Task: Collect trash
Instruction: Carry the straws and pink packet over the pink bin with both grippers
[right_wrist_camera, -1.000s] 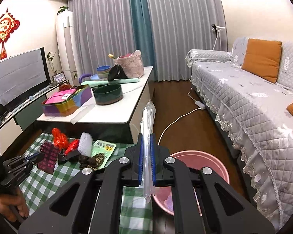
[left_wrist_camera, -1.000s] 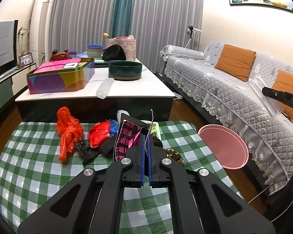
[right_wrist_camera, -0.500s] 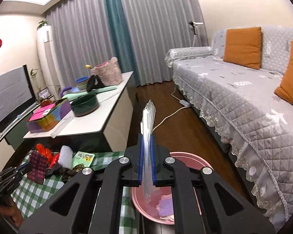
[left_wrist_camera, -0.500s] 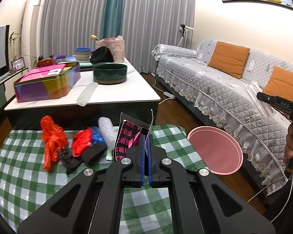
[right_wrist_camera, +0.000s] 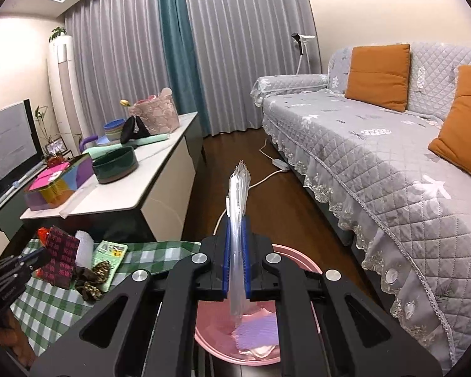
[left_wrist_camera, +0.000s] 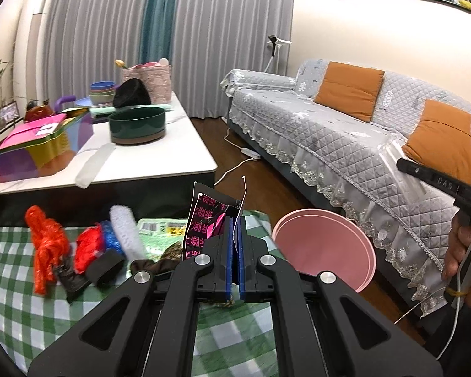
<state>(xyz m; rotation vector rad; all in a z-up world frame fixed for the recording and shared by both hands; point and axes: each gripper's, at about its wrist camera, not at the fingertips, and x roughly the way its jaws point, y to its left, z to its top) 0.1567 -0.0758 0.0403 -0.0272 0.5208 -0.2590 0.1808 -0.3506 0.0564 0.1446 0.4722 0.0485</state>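
So both claws are loaded: the right claw (right_wrist_camera: 236, 270) is clenched on a clear plastic wrapper (right_wrist_camera: 238, 229) that stands upright with its tail dangling right over the pink basin (right_wrist_camera: 293, 262), and the left claw (left_wrist_camera: 235, 251) is pinched shut on a black-and-pink packet (left_wrist_camera: 204, 223). From the basin, the left claw sits off to the side over the checkered tabletop (left_wrist_camera: 22, 308), so the right one looks nearer and I'd guess it drops first.
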